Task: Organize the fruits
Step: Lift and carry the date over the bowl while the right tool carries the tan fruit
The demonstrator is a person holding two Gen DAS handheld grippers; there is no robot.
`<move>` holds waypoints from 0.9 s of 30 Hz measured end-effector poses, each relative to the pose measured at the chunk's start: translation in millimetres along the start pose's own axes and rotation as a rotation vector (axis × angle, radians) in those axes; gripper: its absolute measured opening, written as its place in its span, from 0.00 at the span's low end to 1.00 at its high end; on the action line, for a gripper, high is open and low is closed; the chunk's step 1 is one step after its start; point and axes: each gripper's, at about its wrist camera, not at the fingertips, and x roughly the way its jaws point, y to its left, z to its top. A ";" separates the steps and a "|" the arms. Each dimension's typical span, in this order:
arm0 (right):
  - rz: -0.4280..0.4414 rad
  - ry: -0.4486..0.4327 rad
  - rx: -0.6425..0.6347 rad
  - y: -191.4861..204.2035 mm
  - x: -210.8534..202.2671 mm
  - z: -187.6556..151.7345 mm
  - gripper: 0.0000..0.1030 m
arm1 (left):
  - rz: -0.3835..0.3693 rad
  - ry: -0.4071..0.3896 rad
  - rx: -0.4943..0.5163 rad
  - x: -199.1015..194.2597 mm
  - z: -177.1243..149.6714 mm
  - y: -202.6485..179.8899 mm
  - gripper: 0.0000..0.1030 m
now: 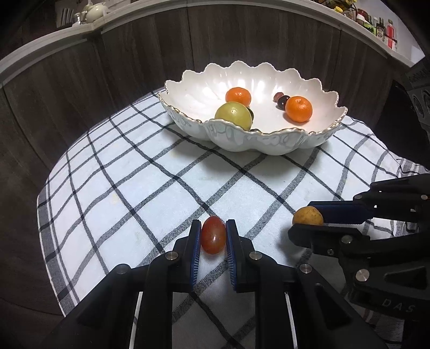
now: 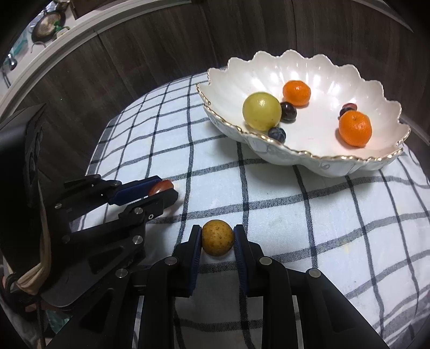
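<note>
My left gripper [image 1: 213,233] is shut on a small red oval fruit [image 1: 213,239] just above the checked cloth [image 1: 150,171]; the same grip shows from the side in the right wrist view, left gripper [image 2: 167,191], red fruit [image 2: 160,187]. My right gripper [image 2: 217,237] is shut on a round speckled yellow-brown fruit [image 2: 217,237], also seen at the right of the left wrist view, right gripper [image 1: 302,221], yellow-brown fruit [image 1: 308,216]. Beyond both stands a white scalloped bowl [image 1: 268,146] [image 2: 317,163] holding two mandarins, a yellow-green fruit [image 2: 261,110] and several small dark fruits.
A dark wood-panelled wall curves behind the table. A white ledge above it carries a teapot [image 1: 94,12] and bottles [image 1: 381,25]. The cloth's edge [image 1: 44,214] drops off at the left. Open cloth lies between the grippers and the bowl.
</note>
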 end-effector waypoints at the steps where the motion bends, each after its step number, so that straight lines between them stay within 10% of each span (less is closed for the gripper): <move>1: 0.002 -0.005 -0.006 0.5 -1.4 -0.3 0.25 | -0.001 0.002 -0.009 -0.9 0.0 -0.2 0.19; 27: 0.023 -0.104 0.010 -27.8 -46.4 11.5 0.25 | 0.076 -0.003 -0.162 -32.0 34.1 -28.2 0.19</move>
